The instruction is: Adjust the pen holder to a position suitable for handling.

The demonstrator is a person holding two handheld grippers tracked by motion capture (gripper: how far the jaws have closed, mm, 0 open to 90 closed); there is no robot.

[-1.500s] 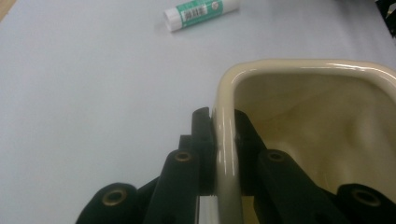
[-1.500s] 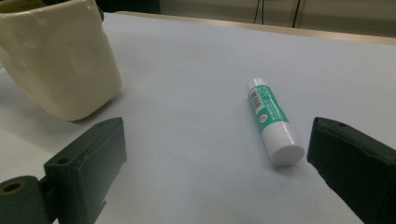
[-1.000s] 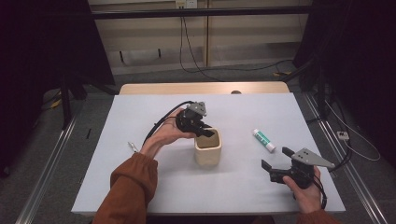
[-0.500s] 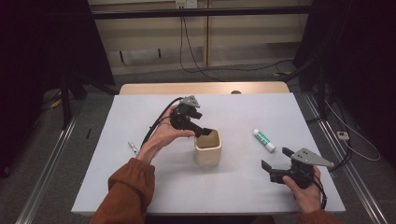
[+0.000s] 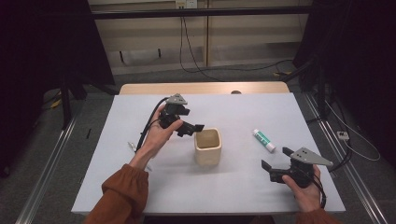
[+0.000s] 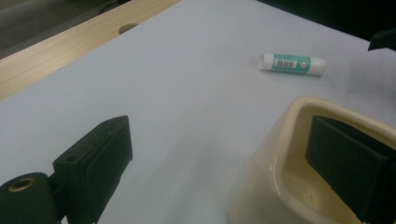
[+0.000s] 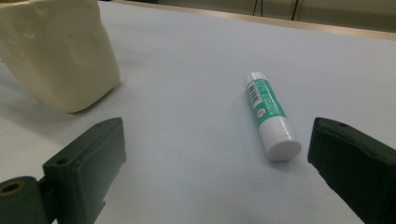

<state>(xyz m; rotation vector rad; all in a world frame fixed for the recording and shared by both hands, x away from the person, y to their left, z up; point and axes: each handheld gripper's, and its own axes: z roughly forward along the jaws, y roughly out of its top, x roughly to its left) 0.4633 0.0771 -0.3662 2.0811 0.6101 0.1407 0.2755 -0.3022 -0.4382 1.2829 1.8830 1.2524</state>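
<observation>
Now your left gripper (image 5: 194, 129) hangs just left of the cup (image 5: 207, 146), jaws just opened wide, nothing between them. Your right gripper (image 5: 275, 164) rests with jaws wide, the glue stick (image 5: 264, 140) lying near it.

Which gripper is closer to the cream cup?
Left. The left gripper hangs open right beside the cream cup's rim, with one jaw over its mouth. The right gripper rests open on the table, off to the cup's other side, facing the glue stick.
</observation>
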